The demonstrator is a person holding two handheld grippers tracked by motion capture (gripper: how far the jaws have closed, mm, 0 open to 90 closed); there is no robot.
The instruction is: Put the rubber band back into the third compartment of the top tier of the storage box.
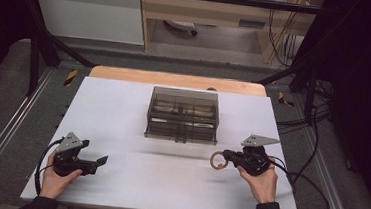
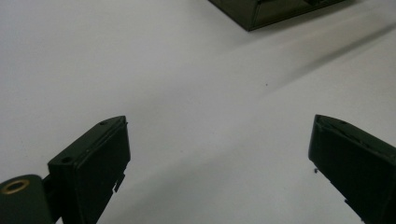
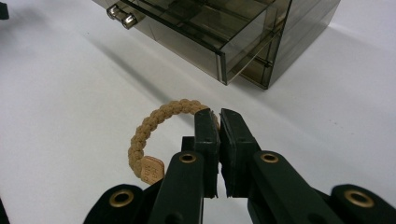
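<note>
My right gripper [image 3: 219,122] has its jaws pinched nearly together on a tan braided bracelet [image 3: 156,122], which loops out to one side of them and ends in a small tan tag. It sits just in front of the smoked clear drawer box [image 1: 183,114], off that box's right front corner. My left gripper [image 2: 219,154] is spread wide with nothing between its jaws, well off the box's left front corner, over the white table [image 1: 117,179].
</note>
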